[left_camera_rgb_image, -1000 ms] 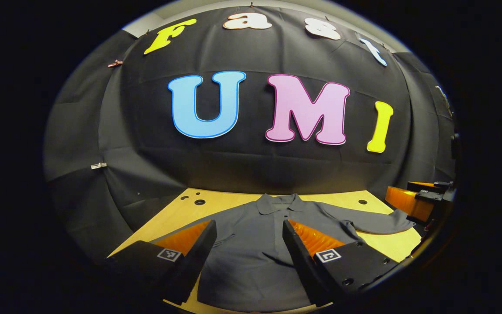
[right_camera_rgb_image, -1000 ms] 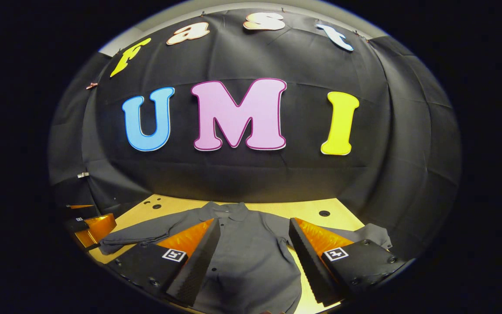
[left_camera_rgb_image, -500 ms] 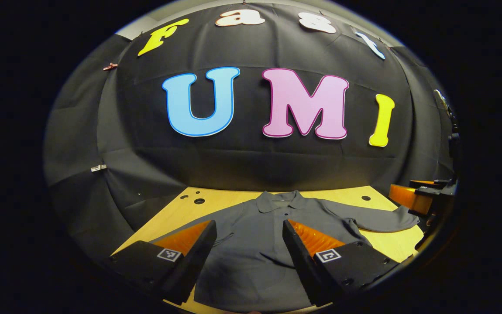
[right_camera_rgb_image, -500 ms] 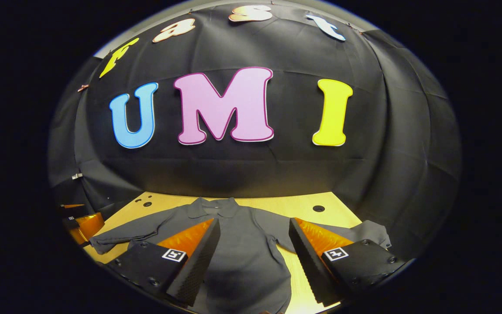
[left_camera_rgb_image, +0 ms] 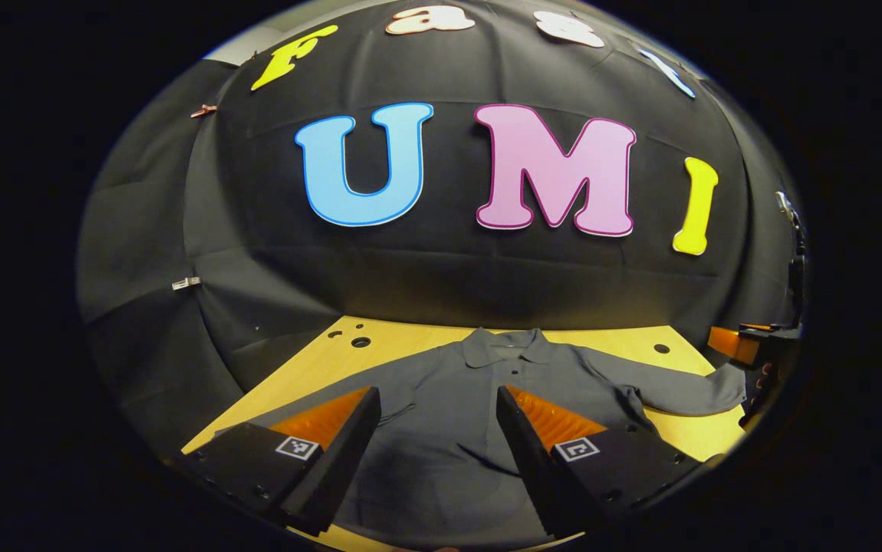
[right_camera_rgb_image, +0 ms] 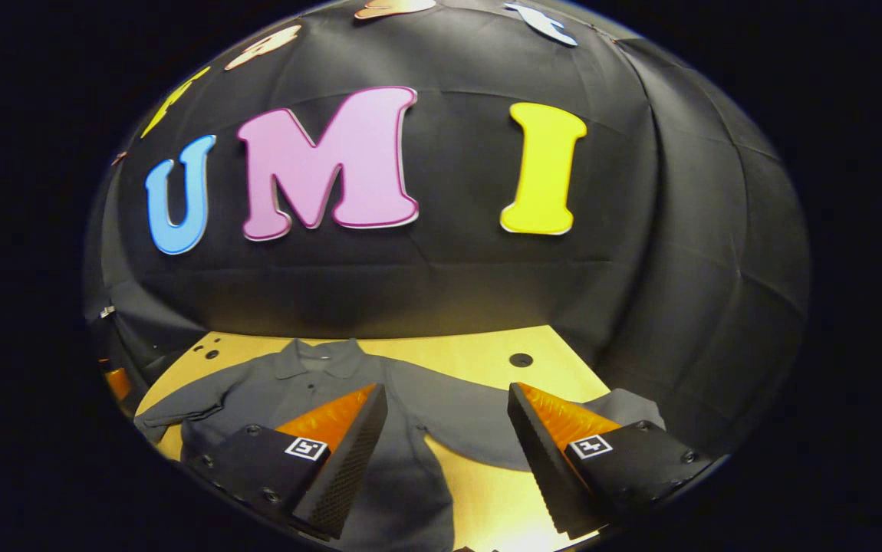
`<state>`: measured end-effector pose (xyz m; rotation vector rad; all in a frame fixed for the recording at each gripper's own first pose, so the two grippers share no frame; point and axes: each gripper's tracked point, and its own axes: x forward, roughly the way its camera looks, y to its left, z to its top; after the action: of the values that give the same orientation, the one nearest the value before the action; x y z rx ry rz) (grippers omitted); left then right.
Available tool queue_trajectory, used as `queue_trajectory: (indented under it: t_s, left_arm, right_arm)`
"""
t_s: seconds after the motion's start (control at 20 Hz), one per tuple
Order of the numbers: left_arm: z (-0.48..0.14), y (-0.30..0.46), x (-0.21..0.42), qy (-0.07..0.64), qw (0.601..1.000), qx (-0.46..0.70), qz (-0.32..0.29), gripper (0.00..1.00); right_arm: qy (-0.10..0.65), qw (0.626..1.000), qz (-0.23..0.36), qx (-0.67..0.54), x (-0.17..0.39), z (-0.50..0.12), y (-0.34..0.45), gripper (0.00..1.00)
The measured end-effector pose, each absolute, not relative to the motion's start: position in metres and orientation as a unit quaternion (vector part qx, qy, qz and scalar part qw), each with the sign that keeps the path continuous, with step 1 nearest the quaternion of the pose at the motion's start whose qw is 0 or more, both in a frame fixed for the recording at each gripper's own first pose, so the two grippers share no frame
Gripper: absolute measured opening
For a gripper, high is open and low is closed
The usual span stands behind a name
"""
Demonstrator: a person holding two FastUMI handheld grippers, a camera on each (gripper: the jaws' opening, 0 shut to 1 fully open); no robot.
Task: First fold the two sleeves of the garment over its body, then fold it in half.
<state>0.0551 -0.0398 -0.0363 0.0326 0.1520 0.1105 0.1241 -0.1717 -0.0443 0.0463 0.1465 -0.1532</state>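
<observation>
A dark grey collared shirt (left_camera_rgb_image: 456, 414) lies flat on the wooden table (left_camera_rgb_image: 311, 376), collar toward the wall, both sleeves spread out. In the left gripper view my left gripper (left_camera_rgb_image: 437, 452) is open above the shirt's body, and the right sleeve (left_camera_rgb_image: 679, 391) stretches toward the other gripper (left_camera_rgb_image: 748, 345) at the far right edge. In the right gripper view my right gripper (right_camera_rgb_image: 449, 460) is open above the shirt's right sleeve (right_camera_rgb_image: 487, 429), whose cuff (right_camera_rgb_image: 633, 406) lies past the right finger. The shirt's body (right_camera_rgb_image: 287, 391) sits to the left.
Round holes mark the tabletop near the back: one (right_camera_rgb_image: 521, 359) on the right and a few (left_camera_rgb_image: 360, 342) on the left. The black cloth wall rises right behind the table. The table's right edge (right_camera_rgb_image: 587, 368) runs close to the sleeve cuff.
The right gripper has moved right, from over the shirt's body to over its right sleeve. The left gripper has shifted only slightly. Both stay open.
</observation>
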Motion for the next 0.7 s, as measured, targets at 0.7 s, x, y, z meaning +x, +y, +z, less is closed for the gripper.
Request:
queue_trajectory:
  t_s: [0.7]
  left_arm:
    - [-0.052,-0.084,0.073,0.109,0.992,0.047,0.045,0.95]
  right_arm:
    - [0.138,0.959,-0.227,0.102,0.149,-0.117,-0.349,0.98]
